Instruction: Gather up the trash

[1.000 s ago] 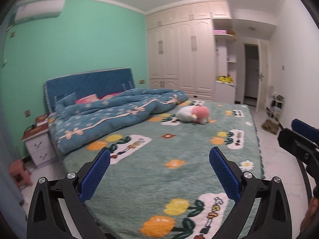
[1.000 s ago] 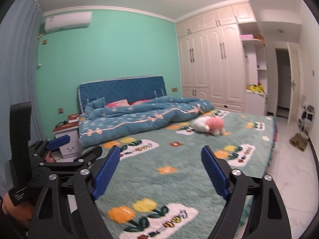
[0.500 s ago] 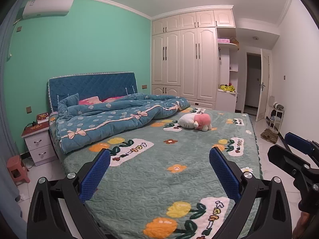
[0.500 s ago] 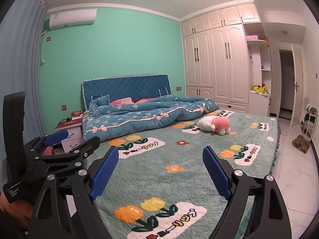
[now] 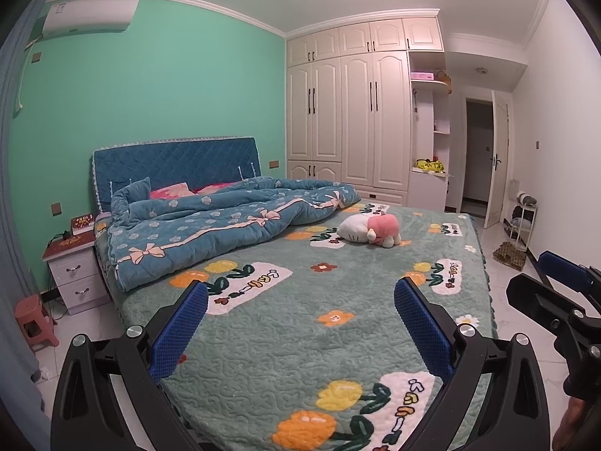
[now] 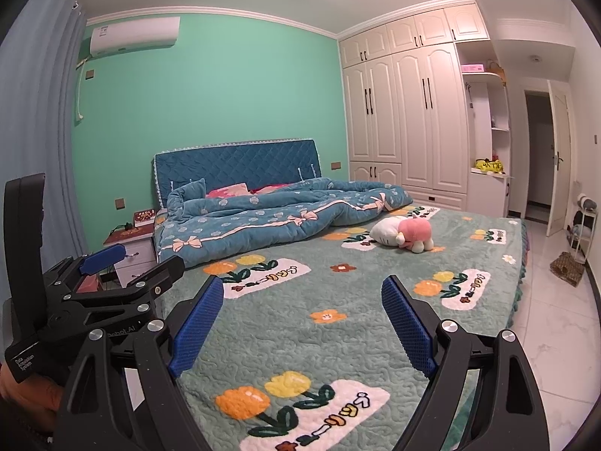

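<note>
While unloaded, both hand-held grippers apart.

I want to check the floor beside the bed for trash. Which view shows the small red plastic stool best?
The left wrist view: the small red plastic stool stands in full sight by the white nightstand. In the right wrist view the left gripper covers that spot, so the stool is hidden.

We stand in a home bedroom: ahead of our grippers spreads a wide bed under a green floral quilted cover, with a rumpled blue bow-print duvet and a padded blue headboard. Beyond, tall cream wardrobe doors meet a mint-green wall.
</note>
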Tool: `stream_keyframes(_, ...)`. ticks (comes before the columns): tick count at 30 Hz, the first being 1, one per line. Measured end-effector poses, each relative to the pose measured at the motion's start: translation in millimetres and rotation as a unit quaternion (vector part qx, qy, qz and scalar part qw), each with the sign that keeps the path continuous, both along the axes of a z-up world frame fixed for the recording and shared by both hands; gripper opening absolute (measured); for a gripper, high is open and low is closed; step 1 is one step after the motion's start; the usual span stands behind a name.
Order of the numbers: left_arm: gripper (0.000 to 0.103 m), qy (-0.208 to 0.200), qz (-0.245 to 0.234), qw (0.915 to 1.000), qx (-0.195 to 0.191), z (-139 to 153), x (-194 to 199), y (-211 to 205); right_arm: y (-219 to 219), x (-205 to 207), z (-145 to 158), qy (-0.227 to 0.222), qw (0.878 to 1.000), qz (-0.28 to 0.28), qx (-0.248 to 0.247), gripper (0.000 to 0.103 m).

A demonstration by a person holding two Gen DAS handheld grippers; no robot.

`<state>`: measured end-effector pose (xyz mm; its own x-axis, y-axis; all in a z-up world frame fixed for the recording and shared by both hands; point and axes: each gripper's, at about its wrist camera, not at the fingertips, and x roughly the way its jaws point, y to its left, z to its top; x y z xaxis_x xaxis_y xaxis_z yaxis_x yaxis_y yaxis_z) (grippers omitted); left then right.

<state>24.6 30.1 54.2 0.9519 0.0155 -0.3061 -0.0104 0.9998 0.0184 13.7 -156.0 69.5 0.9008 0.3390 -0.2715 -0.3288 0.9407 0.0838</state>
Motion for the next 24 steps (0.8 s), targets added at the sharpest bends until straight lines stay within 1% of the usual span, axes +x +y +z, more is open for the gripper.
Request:
stream_keyframes(12, 0.098, 0.006, -0.011, 0.9999, 0.0, -1.4, 0.9, 0.6, -1.8, 1.2, -1.5, 0.005, 1.0, -0.001, 0.001, 0.085)
stream_keyframes(13, 0.098, 0.007, -0.015, 0.9999, -0.002, -1.6, 0.8, 0.5, -1.8, 1.2, -1.7, 0.006, 1.0, -0.001, 0.001, 0.086)
stream_keyframes(14, 0.098, 0.007, -0.017, 0.9998, -0.002, -2.1, 1.3, -0.1, -1.8, 1.4, -1.7, 0.006, 1.0, -0.003, 0.001, 0.089)
stream_keyframes(17, 0.098, 0.01, -0.021, 0.9997, -0.001, -2.3, 1.8, -0.3, -1.7, 2.3, -2.0, 0.006, 1.0, -0.005, 0.001, 0.09)
stream_keyframes(19, 0.098, 0.012, -0.025, 0.9996, 0.003, -2.8, 2.9, -1.1, -2.0, 3.5, -2.6, 0.008, 1.0, -0.007, 0.002, 0.094)
stream_keyframes(20, 0.098, 0.014, -0.027, 0.9995, 0.007, -3.3, 3.2, -2.1, -2.6, 3.9, -2.5, 0.008, 1.0, -0.01, 0.002, 0.098)
stream_keyframes(24, 0.098, 0.022, -0.036, 0.999, 0.013, -5.8, 5.7, -5.3, -4.6, 6.5, -4.7, 0.014, 1.0, -0.015, 0.004, 0.099)
